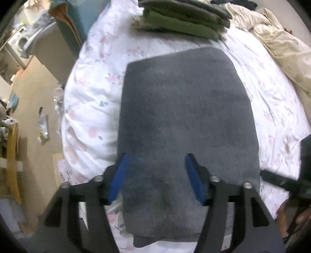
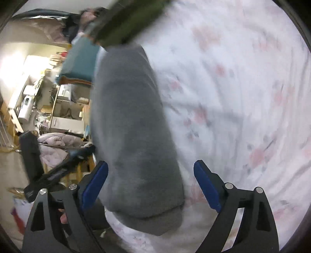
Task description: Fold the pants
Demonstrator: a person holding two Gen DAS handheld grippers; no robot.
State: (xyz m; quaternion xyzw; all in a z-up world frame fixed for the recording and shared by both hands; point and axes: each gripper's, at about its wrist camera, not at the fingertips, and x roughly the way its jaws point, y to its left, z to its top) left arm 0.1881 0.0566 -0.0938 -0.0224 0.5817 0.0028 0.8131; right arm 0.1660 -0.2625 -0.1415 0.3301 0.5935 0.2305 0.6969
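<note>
Grey pants point(image 1: 186, 120) lie folded into a flat rectangle on the white floral bedsheet point(image 1: 91, 101). My left gripper point(image 1: 157, 161) is open and empty, hovering over the near part of the pants, blue pads point(image 1: 118, 181) apart. In the right wrist view the same grey pants point(image 2: 134, 126) lie on the sheet point(image 2: 243, 97). My right gripper point(image 2: 151, 171) is open and empty above their near end. The right gripper's body shows at the left wrist view's right edge point(image 1: 287, 183).
A stack of folded green and dark clothes point(image 1: 184, 17) sits beyond the pants, also blurred at the top of the right wrist view point(image 2: 124, 21). A beige duvet point(image 1: 281, 44) lies at far right. The bed's left edge drops to a littered floor point(image 1: 35, 120) with appliances.
</note>
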